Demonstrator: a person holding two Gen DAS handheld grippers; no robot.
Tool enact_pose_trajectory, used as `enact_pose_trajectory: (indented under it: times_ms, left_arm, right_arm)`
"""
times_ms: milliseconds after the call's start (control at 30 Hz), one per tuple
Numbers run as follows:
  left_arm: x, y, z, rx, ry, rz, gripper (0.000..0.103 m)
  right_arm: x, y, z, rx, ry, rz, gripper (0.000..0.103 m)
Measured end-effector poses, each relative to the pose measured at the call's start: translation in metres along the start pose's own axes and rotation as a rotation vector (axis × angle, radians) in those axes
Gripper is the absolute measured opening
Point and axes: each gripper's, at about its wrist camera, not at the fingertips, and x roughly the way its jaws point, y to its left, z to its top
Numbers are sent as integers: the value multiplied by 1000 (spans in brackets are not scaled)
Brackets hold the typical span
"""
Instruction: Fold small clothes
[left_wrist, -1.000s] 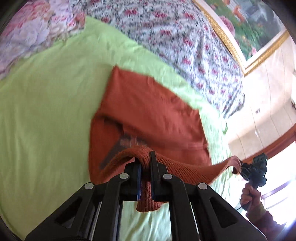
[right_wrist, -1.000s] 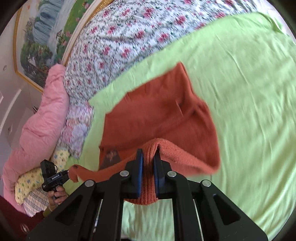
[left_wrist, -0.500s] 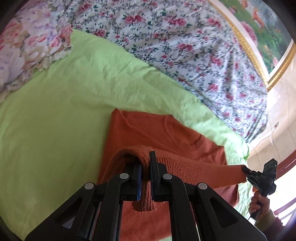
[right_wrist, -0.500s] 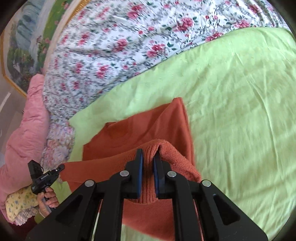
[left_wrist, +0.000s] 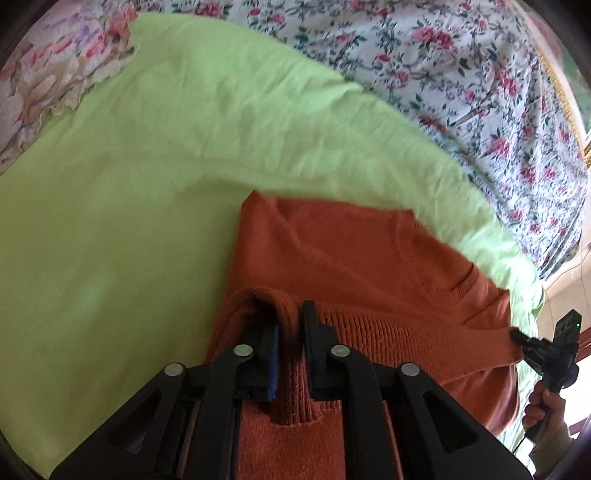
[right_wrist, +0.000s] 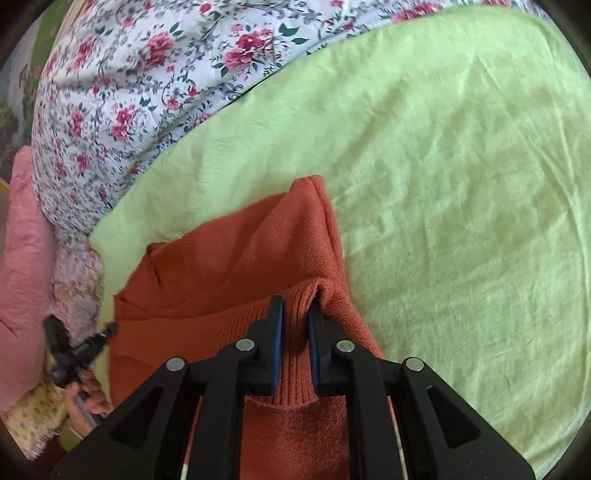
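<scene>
Your left gripper (left_wrist: 290, 332) and right gripper (right_wrist: 295, 332) are both opening, the ribbed hem (left_wrist: 388, 332) of the rust-orange sweater (right_wrist: 236, 269) still between the jaws. Let it drop squarely over the neckline (left_wrist: 436, 273), corners matched, on the green sheet (right_wrist: 443, 166). Lower layers and sleeves stay hidden.

Bright, even daylight throughout, with blown-out glare at four o'clock in the left wrist view. Soft motion blur across the green sheet (left_wrist: 147, 184) and floral quilt (right_wrist: 122, 92). Heavy fisheye bending and dark vignetting at all corners.
</scene>
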Motion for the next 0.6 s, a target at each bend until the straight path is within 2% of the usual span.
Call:
enact_pose_trajectory:
  times_ms: [33,67,100,133,167,267,333,433,533,600]
  left_arm:
    - [-6,-1,-2,6,-7,-5,27]
    - [-14,-3,-6,21,-18,-1,40]
    - [-23,-7,-11,47,-27,10,51]
    - [-33,-9,-17,66,-31,13,52]
    - [-42,-13,-24,87,-33,8,52]
    - [-64,-25,-48,120,-17,-55,52]
    - [-63,-47,-73,186,53,-129,53]
    - [-39,-78,-100,299,153,-146,53]
    - [-16,-91,-112,351,218,-113,52]
    - [-8,-95,-110,383,230,-103,52]
  right_arm:
    - [-5,-1,0,12,-3,21,23]
    - [-12,-2,-1,16,-15,30,28]
    - [-19,-2,-2,15,-32,29,38]
    - [-30,-1,-2,10,-54,23,47]
    - [-39,0,-3,4,-73,13,49]
    - [-64,10,-8,-45,-103,-4,49]
    - [-72,26,-19,-106,-88,36,49]
    - [-51,60,-45,-231,37,110,49]
    - [-14,90,-71,-370,189,142,49]
    - [12,105,-85,-456,294,152,49]
